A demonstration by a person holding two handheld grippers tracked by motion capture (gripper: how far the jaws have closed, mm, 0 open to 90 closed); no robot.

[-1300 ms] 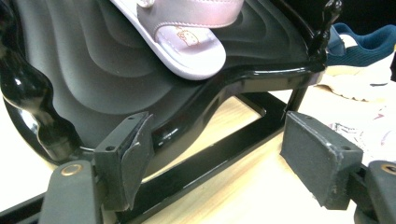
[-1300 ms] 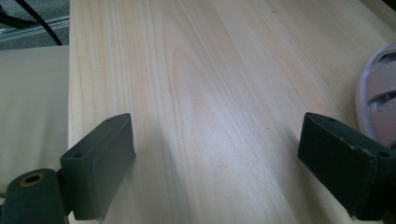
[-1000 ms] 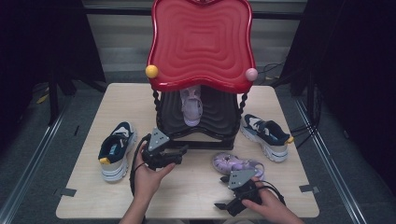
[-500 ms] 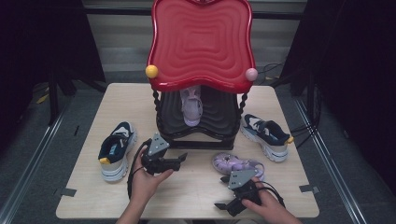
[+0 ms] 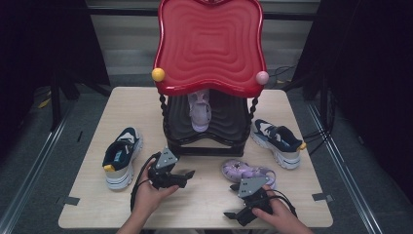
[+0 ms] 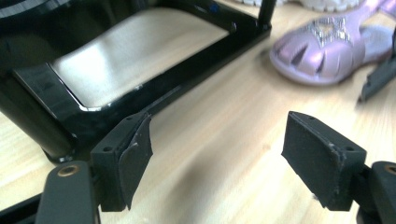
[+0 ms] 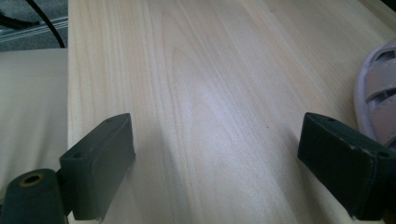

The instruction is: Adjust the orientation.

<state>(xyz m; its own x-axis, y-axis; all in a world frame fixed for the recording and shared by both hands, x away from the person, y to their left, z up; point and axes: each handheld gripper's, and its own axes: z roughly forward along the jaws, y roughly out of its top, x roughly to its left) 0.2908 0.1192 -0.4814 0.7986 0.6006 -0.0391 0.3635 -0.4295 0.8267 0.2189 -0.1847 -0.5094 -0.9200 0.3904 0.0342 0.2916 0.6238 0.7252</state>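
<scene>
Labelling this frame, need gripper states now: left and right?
Left gripper: open, nothing between the jaws, low over the table.
Right gripper: open, empty, beside the purple sandal.

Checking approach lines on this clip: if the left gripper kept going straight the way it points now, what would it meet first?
Probably the purple sandal. The left gripper, jaws open with nothing between them, points across bare table toward it; the black rack's base lies just left of that line, so depth leaves some doubt.

The lilac sandal (image 7: 379,100) (right gripper view) is cut off by the picture's edge.
</scene>
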